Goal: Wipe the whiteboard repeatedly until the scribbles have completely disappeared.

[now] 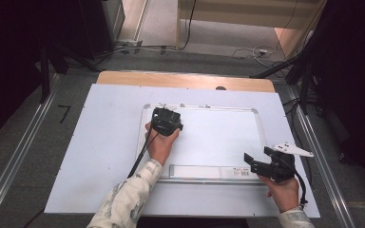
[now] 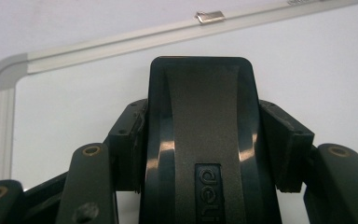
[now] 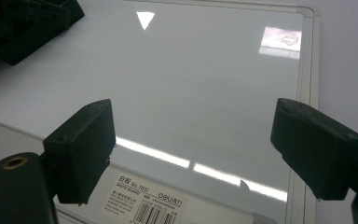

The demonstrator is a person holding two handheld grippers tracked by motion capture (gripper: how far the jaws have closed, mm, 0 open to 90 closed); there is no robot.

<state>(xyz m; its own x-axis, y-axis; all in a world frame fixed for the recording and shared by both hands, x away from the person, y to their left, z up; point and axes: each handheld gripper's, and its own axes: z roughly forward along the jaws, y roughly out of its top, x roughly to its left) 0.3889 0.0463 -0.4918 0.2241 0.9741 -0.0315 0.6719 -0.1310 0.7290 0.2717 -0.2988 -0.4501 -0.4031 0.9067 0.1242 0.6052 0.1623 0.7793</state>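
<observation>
A white whiteboard with a silver frame lies flat on the table. My left gripper is over the board's upper left corner, shut on a black whiteboard eraser whose sides its pads press. The board's rounded frame corner lies just beyond the eraser. My right gripper hovers at the board's lower right edge, jaws wide open with nothing between them. In the right gripper view the board reflects ceiling light, and the left gripper shows at the top left.
A white sheet covers the wooden table. A printed label sits on the board's pen tray. A metal hanging clip is on the top frame. Metal rails and floor cables surround the table.
</observation>
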